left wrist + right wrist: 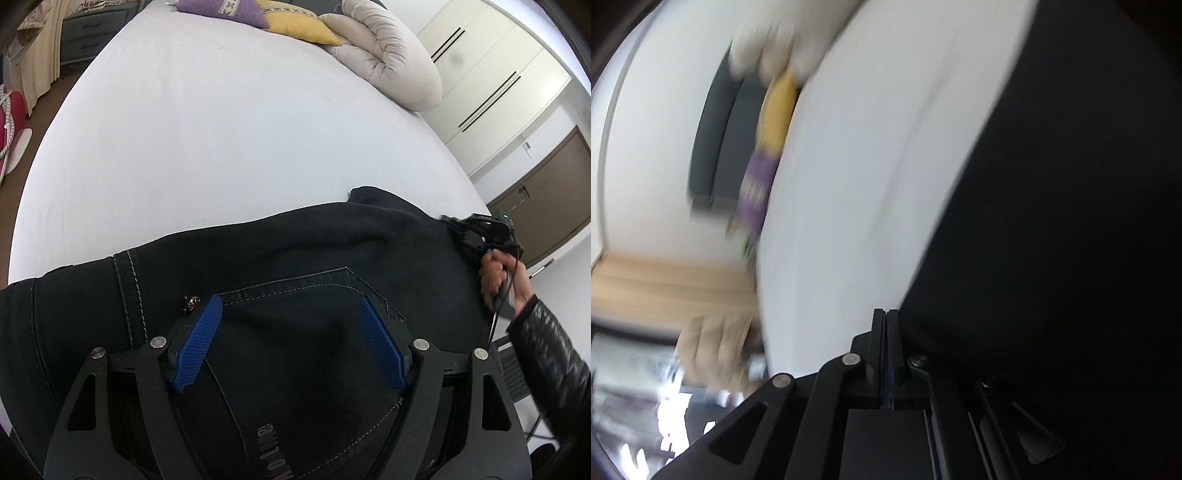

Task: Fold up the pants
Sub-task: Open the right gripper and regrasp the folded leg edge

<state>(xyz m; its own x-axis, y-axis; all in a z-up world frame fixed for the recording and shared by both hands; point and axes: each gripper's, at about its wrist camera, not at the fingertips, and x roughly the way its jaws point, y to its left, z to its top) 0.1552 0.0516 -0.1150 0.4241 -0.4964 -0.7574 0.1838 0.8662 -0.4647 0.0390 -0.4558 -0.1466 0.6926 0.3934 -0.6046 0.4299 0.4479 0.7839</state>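
pants: dark, lower half of frame, on white bed
left gripper: fingers spread wide over back pocket, gripping nothing
right gripper: fingers pressed together at pants edge; hold unclear

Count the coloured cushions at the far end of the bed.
2: a purple cushion and a yellow cushion touching it, next to the rolled white duvet. Others may lie beyond the frame's top edge.
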